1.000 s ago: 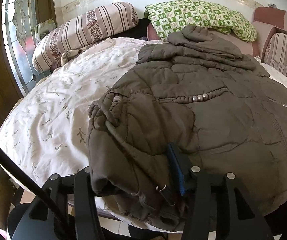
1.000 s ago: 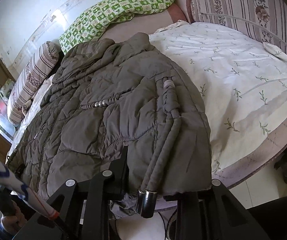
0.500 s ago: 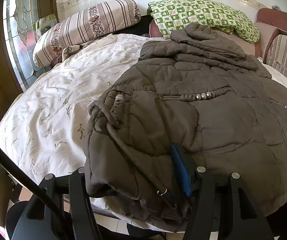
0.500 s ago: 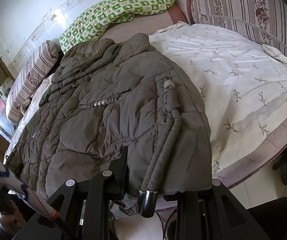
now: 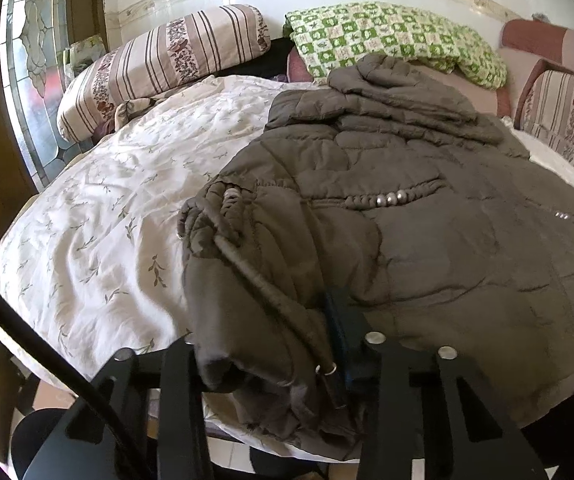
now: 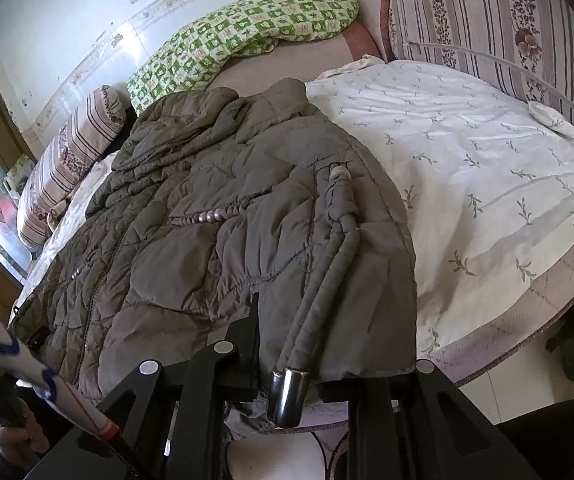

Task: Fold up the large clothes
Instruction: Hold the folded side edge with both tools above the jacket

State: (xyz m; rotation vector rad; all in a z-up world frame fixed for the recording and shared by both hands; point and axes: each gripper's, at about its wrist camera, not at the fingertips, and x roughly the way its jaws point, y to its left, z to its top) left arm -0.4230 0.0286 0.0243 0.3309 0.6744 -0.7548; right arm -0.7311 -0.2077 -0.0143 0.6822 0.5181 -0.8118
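Brown quilted jacket (image 5: 427, 216) spread flat on the floral bedsheet (image 5: 99, 216), collar toward the green checked pillow (image 5: 387, 40), hem hanging at the near bed edge. Left gripper (image 5: 271, 364) at one hem corner, jaws closing with bunched hem and drawcord between them; narrower than a second ago, when the gap was plainly wider. Right gripper (image 6: 327, 364) at the other hem corner (image 6: 367, 340), jaws closing on the hem fabric, metal cord end (image 6: 287, 396) dangling between. Both corners taken together, presumably so the hem lifts evenly and folds toward the collar. Jacket position on the bed unchanged from earlier frames; only a slight view shift.
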